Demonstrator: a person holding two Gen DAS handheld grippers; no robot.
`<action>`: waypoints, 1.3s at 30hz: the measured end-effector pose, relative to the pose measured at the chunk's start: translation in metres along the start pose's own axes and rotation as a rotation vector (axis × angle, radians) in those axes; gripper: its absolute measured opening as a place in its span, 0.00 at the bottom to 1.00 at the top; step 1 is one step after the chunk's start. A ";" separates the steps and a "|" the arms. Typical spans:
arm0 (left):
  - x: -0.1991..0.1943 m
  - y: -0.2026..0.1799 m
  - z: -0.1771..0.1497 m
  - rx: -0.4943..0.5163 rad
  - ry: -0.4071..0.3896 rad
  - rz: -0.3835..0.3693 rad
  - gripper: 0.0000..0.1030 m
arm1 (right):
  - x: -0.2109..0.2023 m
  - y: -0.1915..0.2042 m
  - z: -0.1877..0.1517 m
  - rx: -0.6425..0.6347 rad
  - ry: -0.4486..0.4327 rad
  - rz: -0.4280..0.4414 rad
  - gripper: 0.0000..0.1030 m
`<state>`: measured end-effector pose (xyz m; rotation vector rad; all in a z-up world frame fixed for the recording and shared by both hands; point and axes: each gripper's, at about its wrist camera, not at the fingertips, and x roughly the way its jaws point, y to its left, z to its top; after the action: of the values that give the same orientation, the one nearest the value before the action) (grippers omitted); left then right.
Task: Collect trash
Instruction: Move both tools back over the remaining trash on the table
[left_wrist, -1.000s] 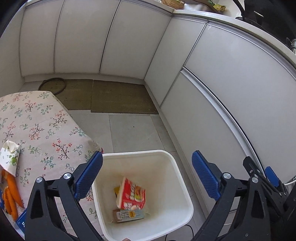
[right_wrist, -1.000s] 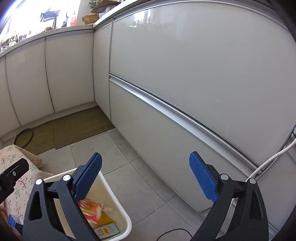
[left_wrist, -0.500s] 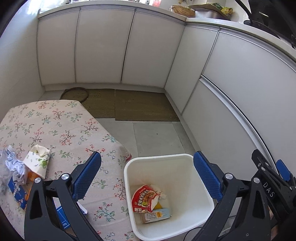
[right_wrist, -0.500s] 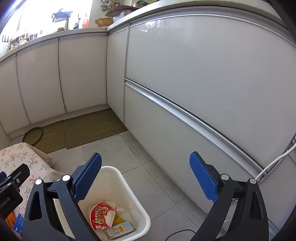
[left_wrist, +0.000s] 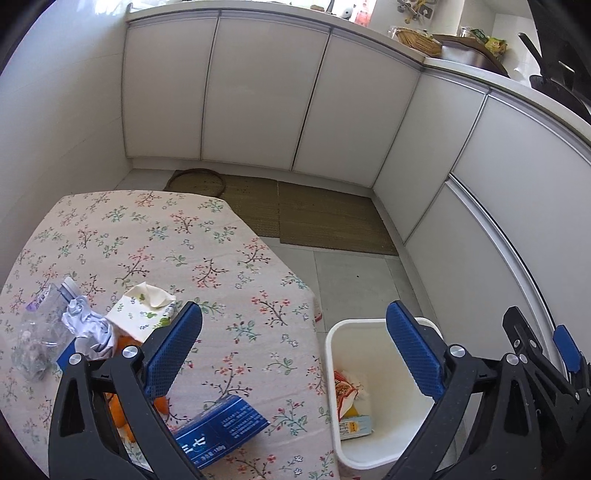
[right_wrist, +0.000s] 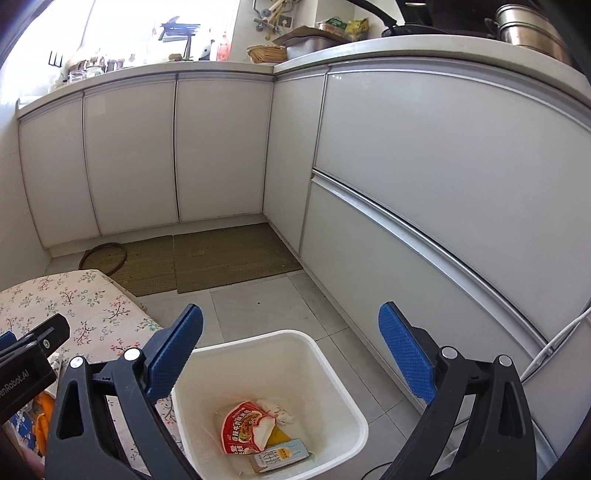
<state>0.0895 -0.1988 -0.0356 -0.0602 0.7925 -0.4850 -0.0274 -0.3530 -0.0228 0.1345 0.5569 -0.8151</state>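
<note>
Two black grippers with blue pads, left (left_wrist: 293, 350) and right (right_wrist: 290, 352), both gape wide, holding nothing. At lower centre of the right view, a white square plastic bin (right_wrist: 328, 363) holds a red snack wrapper (right_wrist: 245, 430); a dark blue carton (left_wrist: 221, 428) lies on the floral tablecloth (left_wrist: 155, 240) at the left view's lower left.

Bin (right_wrist: 332, 369): smooth white plastic. Table cover (left_wrist: 166, 251): matt floral cloth. Cabinet doors (right_wrist: 424, 155): glossy. Floor mats (left_wrist: 325, 218): rough woven fibre.

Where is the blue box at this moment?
In the left wrist view the blue box lies on the flowered tablecloth near its front edge, just left of the white bin.
</note>
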 end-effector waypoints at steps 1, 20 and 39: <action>-0.001 0.005 0.000 -0.003 -0.002 0.008 0.93 | -0.002 0.004 0.000 -0.001 0.000 0.007 0.91; -0.021 0.095 0.006 -0.100 -0.010 0.130 0.93 | -0.021 0.089 -0.004 -0.055 0.007 0.141 0.91; -0.057 0.205 0.000 -0.200 -0.024 0.298 0.93 | -0.046 0.191 -0.022 -0.144 0.032 0.306 0.91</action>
<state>0.1360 0.0084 -0.0448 -0.1306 0.8081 -0.1223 0.0761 -0.1845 -0.0357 0.0971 0.6058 -0.4747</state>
